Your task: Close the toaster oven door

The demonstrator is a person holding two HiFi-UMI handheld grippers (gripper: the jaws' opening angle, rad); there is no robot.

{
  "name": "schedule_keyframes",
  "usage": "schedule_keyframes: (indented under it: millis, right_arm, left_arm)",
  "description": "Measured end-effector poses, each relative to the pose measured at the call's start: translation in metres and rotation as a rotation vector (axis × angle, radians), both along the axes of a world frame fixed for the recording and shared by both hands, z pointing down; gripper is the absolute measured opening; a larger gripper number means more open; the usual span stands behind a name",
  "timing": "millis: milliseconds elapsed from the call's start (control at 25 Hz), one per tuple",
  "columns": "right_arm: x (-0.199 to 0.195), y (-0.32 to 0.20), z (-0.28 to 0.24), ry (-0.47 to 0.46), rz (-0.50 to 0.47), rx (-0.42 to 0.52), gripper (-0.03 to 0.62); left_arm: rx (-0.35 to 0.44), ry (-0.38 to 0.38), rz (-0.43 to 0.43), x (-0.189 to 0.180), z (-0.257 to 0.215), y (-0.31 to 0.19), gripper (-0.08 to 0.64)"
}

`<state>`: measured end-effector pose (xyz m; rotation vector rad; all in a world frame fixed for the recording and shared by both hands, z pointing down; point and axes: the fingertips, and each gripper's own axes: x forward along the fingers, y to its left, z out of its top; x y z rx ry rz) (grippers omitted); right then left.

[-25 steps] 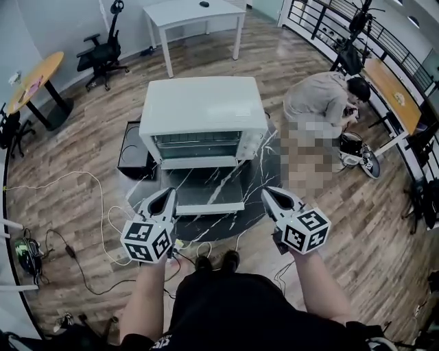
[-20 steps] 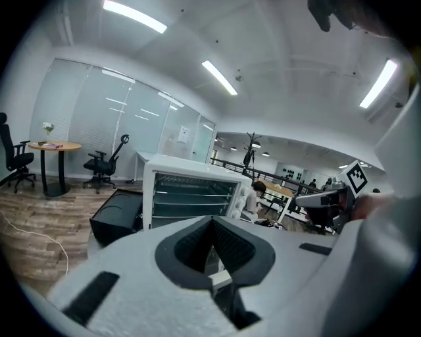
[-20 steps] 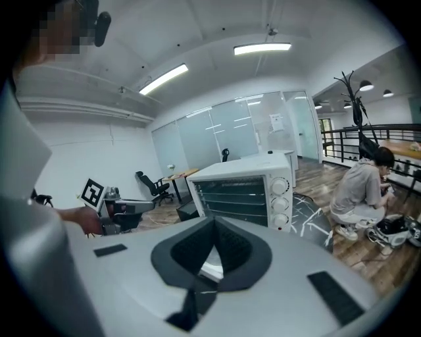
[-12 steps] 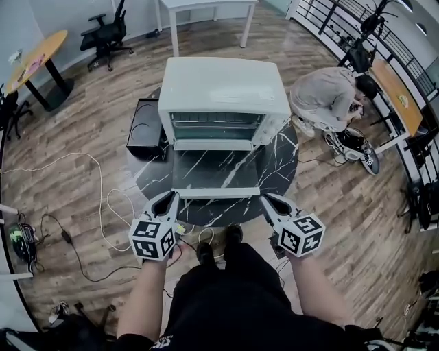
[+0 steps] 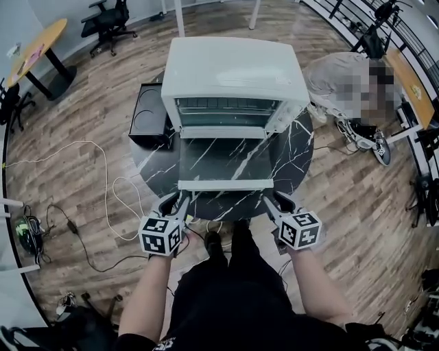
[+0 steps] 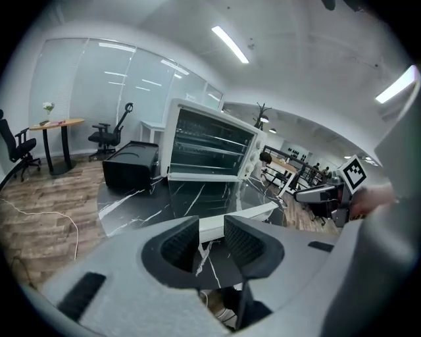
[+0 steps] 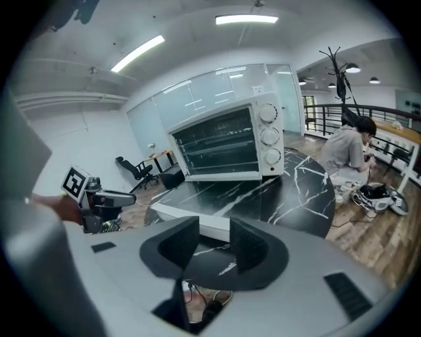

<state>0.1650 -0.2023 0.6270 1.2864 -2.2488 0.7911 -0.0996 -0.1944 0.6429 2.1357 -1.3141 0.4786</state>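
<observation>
A white toaster oven (image 5: 233, 68) stands on a round black marble table (image 5: 298, 161). Its glass door (image 5: 226, 161) lies open and flat, with the white handle bar (image 5: 225, 184) at the near edge. My left gripper (image 5: 177, 200) sits just in front of the handle's left end. The right gripper (image 5: 273, 201) is at the right end. Both have just been opening and stand open with nothing between the pads. In the left gripper view the handle (image 6: 240, 217) shows just beyond the left gripper (image 6: 212, 240). The right gripper view shows the handle (image 7: 191, 222) ahead of the right gripper (image 7: 214, 243).
A black box (image 5: 147, 123) rests on the table left of the oven. Cables (image 5: 110, 199) trail over the wood floor at the left. A person (image 5: 343, 75) crouches at the right of the table. An office chair (image 5: 110, 20) and a round wooden table (image 5: 41, 48) stand at the far left.
Both grippers have come down and forward to the ends of the door's handle. Their jaws, shut before, now stand apart. The oven sits larger and closer in the head view.
</observation>
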Motion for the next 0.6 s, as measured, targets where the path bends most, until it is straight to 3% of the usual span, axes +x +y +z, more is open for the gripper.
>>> schedule_keyframes:
  millis: [240, 600]
  right_arm:
    - [0.014, -0.004, 0.048, 0.053, 0.036, -0.055, 0.183]
    - [0.021, -0.017, 0.097, 0.086, 0.068, -0.104, 0.189]
  left_arm:
    - [-0.076, -0.014, -0.051, -0.008, 0.041, -0.006, 0.139]
    - [-0.141, -0.040, -0.046, 0.003, 0.090, -0.022, 0.167]
